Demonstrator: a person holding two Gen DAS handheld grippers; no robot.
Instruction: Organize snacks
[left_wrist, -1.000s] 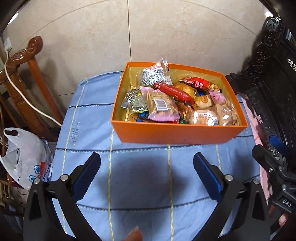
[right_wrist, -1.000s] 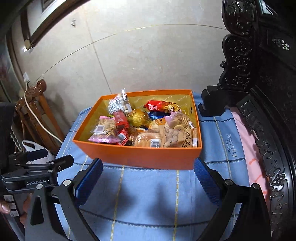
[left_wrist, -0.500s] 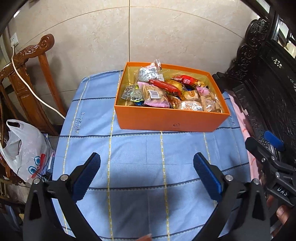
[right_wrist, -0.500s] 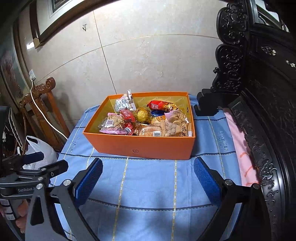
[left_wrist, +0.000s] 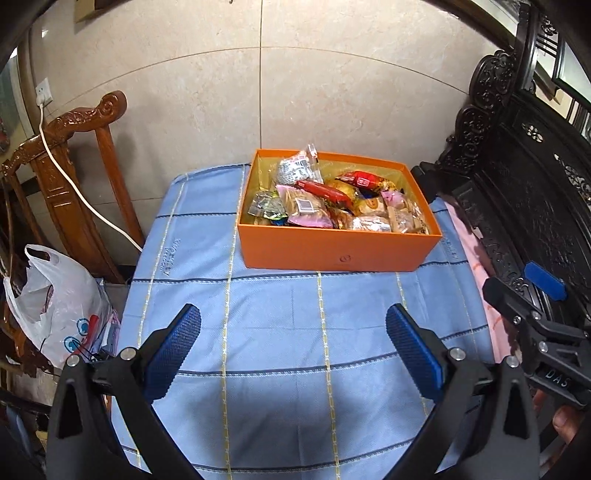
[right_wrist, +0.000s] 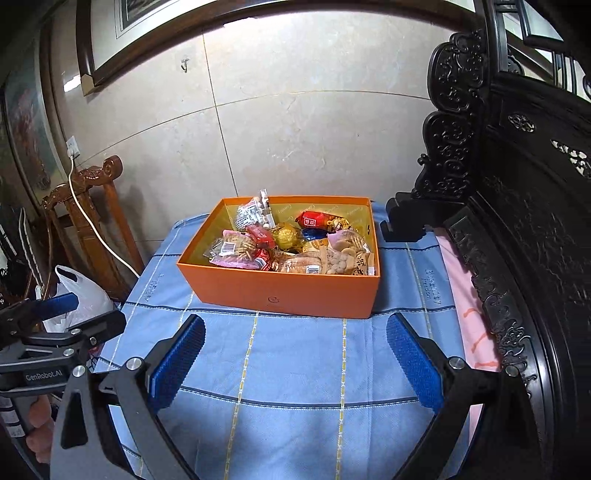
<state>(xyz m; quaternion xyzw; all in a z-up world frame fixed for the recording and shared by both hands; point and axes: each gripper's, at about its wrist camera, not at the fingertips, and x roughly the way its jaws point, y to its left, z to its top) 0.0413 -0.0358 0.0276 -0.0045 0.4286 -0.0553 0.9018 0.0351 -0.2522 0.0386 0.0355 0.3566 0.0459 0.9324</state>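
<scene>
So both claws are wide apart and carrying nothing right now. The left claw (left_wrist: 293, 341) and the right claw (right_wrist: 295, 345) hang over the bare front stretch of the blue checked cloth (left_wrist: 280, 332) that covers the desk, with nothing between the blue pads.

The orange box (left_wrist: 338, 253) sits at the far end of the desk, up near the tiled wall, straight ahead of both claws and well apart from them. Its long axis runs left to right across the view, so the long front wall faces the claws. It's stuffed with snack packets: a red wrapper (left_wrist: 360, 180), a pink biscuit pack (left_wrist: 308, 210), a silvery bag (left_wrist: 297, 168) standing up at the back, and a bag of round crackers (right_wrist: 343, 258) by the right wall. No snacks are lying loose on the cloth that I can see.

The left claw seems lined up more with the box's left half, the right claw with the middle, but neither looks clearly nearer.

Compared with a second ago, both cameras have pulled back a lot: the box was right in front of the pads then, and now there's a wide strip of cloth in between. The box itself and its contents look unchanged. My guess is the packing is done, or they're resetting.
</scene>
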